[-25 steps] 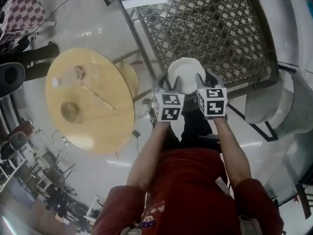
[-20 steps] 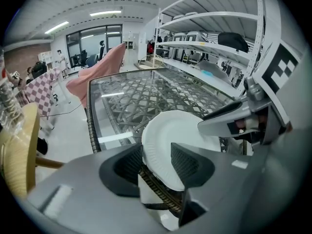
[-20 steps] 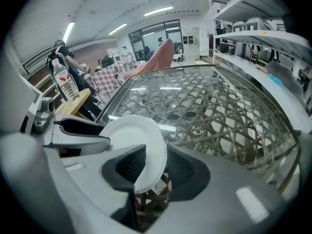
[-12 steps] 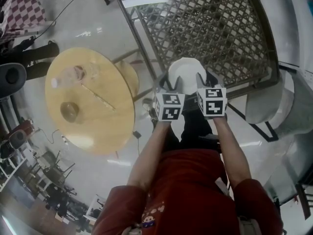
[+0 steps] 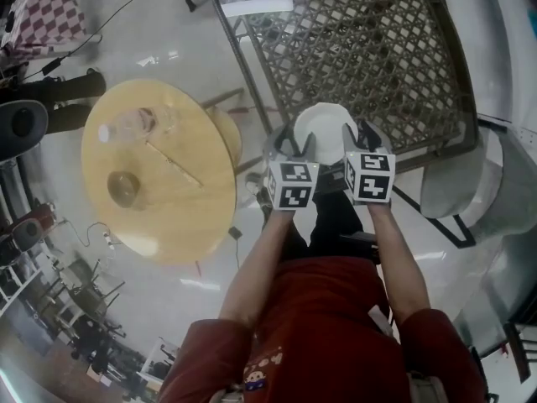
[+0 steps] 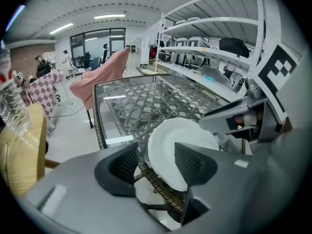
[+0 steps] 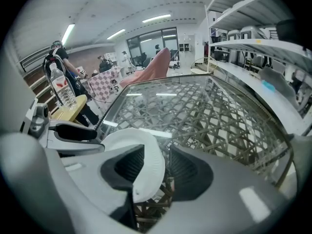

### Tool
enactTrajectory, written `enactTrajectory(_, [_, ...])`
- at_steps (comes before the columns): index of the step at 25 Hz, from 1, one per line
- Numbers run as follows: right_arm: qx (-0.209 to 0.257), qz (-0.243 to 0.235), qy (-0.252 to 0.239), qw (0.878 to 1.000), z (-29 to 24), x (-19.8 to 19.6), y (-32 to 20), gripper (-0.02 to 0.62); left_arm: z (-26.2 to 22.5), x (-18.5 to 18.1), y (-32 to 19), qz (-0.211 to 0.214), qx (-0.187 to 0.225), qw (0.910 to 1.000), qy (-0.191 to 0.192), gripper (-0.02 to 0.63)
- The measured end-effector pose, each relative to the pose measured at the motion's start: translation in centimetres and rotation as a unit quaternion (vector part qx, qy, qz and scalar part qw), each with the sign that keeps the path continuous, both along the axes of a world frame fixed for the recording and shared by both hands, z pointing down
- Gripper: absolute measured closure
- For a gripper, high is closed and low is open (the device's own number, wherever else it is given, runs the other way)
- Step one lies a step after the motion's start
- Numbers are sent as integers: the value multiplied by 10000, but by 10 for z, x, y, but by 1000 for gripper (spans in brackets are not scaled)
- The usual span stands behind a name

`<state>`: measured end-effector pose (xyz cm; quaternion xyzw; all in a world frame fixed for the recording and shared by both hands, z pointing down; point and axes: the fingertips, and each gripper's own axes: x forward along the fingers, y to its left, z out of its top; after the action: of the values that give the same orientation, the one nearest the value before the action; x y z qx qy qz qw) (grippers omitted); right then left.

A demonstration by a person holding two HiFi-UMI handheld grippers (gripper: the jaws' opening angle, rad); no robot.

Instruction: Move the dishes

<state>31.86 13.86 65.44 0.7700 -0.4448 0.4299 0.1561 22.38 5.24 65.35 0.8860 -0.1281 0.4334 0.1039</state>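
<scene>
Left gripper (image 5: pixel 292 145) and right gripper (image 5: pixel 361 137) have both just been spreading their jaws, and we see each standing apart around the near rim of the white plate (image 5: pixel 323 128), unpinched. Compared with a second ago, the plate rests unmoved at the near edge of the glass table (image 5: pixel 377 40).

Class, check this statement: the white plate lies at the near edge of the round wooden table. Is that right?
Not right. The white plate lies at the near edge of the glass-topped lattice table, as the head view shows. The round wooden table stands apart.
</scene>
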Motion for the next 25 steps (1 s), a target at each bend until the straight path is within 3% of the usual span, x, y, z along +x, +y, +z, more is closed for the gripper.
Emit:
enactTrajectory(5, [223, -43, 140, 9996, -25, -3, -12, 439, -23, -3, -10, -129, 109, 9996, 211, 362])
enactTrajectory(14, [1073, -235, 521, 9926, -100, -29, -45, 439, -80, -29, -40, -542, 435, 9947, 758, 362])
enactTrajectory(20, [1628, -358, 634, 9840, -152, -52, -70, 439, -136, -57, -66, -923, 944, 9835, 1234, 362])
enactTrajectory(25, [1918, -660, 764, 9762, -196, -84, -103, 439, -186, -95, -98, -1368, 1251, 9685, 1663, 362])
